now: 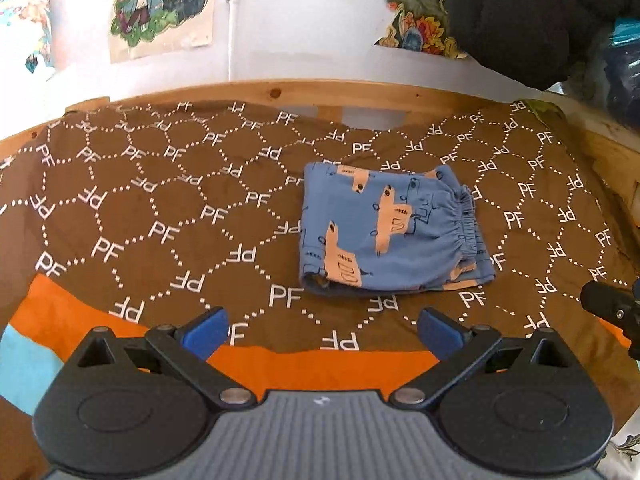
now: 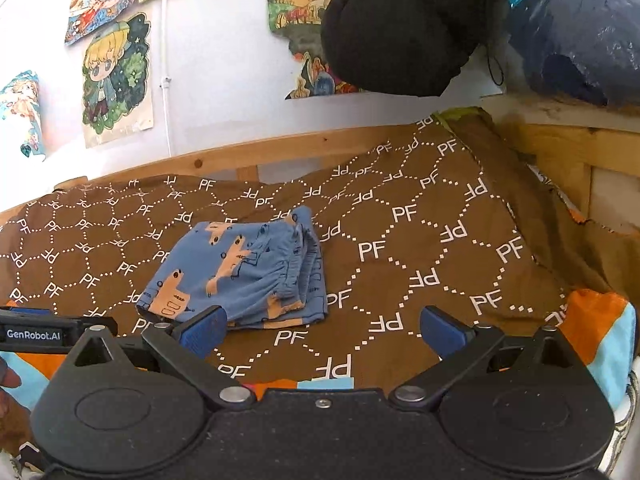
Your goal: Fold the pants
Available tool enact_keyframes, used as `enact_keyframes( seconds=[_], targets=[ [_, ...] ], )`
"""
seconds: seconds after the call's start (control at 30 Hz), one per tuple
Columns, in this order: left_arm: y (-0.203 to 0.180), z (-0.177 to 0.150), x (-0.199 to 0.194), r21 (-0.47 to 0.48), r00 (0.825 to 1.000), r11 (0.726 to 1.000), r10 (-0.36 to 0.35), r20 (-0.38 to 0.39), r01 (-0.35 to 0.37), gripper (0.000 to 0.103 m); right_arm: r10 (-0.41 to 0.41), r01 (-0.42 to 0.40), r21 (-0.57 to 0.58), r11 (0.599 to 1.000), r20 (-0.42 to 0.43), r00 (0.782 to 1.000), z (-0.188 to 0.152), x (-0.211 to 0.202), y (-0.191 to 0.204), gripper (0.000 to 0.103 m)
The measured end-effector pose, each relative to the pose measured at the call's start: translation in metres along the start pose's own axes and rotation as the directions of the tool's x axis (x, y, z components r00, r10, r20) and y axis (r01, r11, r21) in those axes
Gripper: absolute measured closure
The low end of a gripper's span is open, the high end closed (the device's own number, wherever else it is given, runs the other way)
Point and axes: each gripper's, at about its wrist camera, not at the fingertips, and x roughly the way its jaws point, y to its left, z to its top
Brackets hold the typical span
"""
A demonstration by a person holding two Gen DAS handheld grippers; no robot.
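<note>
The brown bedspread carries the white letters "PF", repeated across its whole surface inside dotted hexagon outlines; many instances are printed mirrored or inverted. The black device at the left edge of the right wrist view bears a white label reading "GenRobot.AI".

Pants: I saw them folded into a small bundle, so the inner layers and legs were hidden under the top layer.
Black hanging garment: cut off by the top edge; I couldn't tell what it was.
Posters: several ran off the top and left edges.
Left gripper: in my right wrist view only a labelled corner showed at the left edge.
Hand: just a sliver of a hand at the left edge.
</note>
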Motion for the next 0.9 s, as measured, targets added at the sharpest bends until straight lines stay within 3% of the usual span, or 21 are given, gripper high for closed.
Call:
enact_keyframes(
  seconds=[0.9],
  targets=[
    [0.0000, -0.0003, -0.0010, -0.007, 1.000, 1.000, -0.005, 0.000, 0.005, 0.000, -0.001, 0.001, -0.026, 1.000, -0.008, 1.000, -0.0035, 0.0012, 0.0035, 0.001]
  ],
)
